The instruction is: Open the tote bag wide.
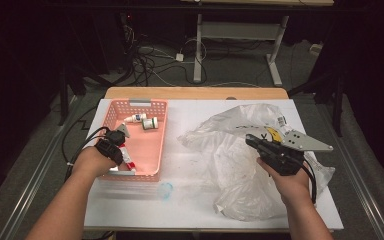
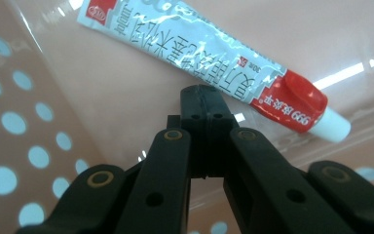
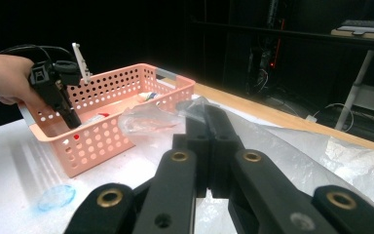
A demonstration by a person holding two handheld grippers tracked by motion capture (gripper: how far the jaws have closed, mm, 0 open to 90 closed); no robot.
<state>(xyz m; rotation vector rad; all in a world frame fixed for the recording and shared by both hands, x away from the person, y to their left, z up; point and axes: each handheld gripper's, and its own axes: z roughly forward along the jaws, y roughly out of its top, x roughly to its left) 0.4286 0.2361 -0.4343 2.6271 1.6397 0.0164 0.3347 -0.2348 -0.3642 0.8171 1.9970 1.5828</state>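
High view: we see the left gripper [image 1: 122, 150] reaching down into the pink basket [image 1: 156, 150]; the hand hides its jaw tips. The right gripper [image 1: 254, 141] rests on the crumpled plastic bag [image 1: 230, 155].

Left gripper view: jaws pressed together, empty. The ointment tube [image 2: 209, 61] lies on the basket floor just beyond the tips; we cannot tell whether they touch. Its crimped end is cut off at the frame's top.

Right gripper view: jaws closed, pinching a fold of the bag [image 3: 195, 108].
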